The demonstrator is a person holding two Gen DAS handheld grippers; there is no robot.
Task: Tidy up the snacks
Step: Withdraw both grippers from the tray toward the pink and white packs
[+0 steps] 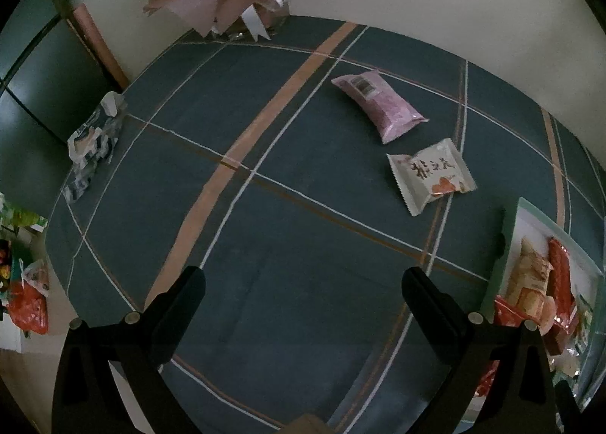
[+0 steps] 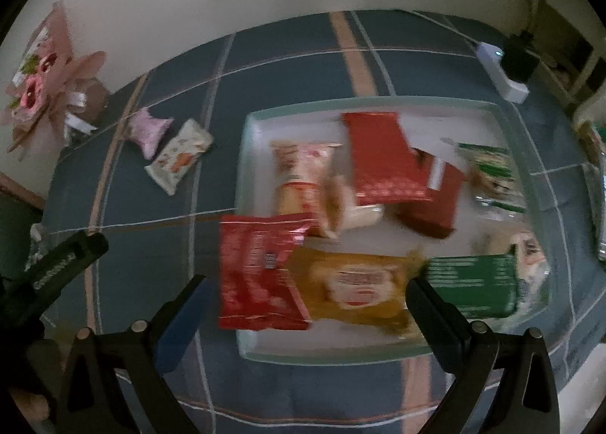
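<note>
Both grippers, left gripper and right gripper, are hanging wide and empty as we are judging that the pink packet and white packet, lying beside the tray, need flat, centred pinches.

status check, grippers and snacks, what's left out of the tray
Left hand-held gripper open, empty. Right hand-held gripper open, above tray. Pink packet and white packet lie loose on tablecloth. Nothing blocking them.

Dark teal tablecloth with tan and white stripes; pink packet, seemingly speckled
</note>
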